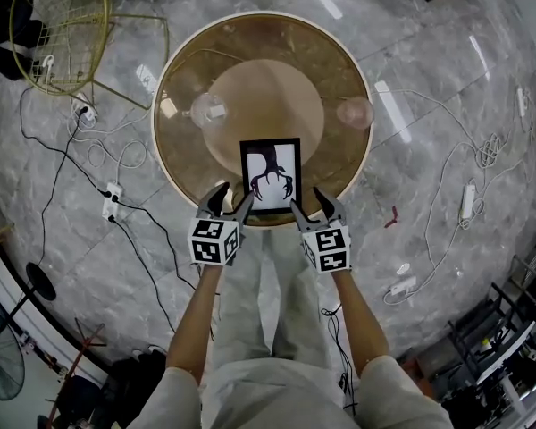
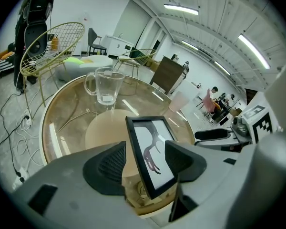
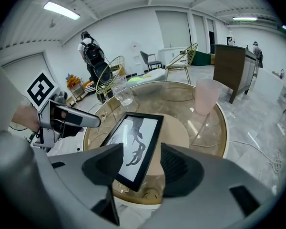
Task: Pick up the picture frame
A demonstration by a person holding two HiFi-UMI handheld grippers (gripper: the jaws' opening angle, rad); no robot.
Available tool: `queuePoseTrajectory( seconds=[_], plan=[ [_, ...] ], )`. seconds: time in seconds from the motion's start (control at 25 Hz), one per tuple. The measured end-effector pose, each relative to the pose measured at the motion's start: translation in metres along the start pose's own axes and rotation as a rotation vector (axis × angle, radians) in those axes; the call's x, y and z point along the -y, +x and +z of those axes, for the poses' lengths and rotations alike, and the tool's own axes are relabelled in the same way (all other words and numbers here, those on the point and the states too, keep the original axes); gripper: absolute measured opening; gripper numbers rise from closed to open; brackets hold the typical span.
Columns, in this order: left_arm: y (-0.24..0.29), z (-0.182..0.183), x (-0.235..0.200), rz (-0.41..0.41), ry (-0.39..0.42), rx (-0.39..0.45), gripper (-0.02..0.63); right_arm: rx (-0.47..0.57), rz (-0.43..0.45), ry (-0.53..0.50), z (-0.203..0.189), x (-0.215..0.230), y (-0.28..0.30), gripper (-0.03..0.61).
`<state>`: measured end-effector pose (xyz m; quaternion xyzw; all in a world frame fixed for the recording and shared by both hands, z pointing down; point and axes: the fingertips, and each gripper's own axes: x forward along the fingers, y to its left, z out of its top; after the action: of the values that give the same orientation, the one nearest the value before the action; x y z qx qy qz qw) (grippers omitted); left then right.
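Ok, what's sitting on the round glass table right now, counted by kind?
picture frame: 1
clear glass mug: 1
pink cup: 1
Total: 3

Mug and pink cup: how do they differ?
The mug is clear glass; the cup is frosted pink. The mug has a handle; the cup shows none. The mug stands on the person's left side of the table, the cup on the right. Both are upright on the glass top, beyond the frame and apart from it.
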<state>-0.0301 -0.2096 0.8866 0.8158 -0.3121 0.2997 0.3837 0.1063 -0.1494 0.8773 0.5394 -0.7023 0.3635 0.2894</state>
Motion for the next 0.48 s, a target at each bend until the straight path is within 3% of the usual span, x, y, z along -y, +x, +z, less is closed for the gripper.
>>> queuePoseTrajectory(
  seconds=[0.48],
  plan=[
    [0.033, 0.002, -0.009, 0.023, 0.009, -0.052, 0.252, -0.056, -0.008, 0.017, 0.005, 0.013, 0.033, 0.229]
  ],
)
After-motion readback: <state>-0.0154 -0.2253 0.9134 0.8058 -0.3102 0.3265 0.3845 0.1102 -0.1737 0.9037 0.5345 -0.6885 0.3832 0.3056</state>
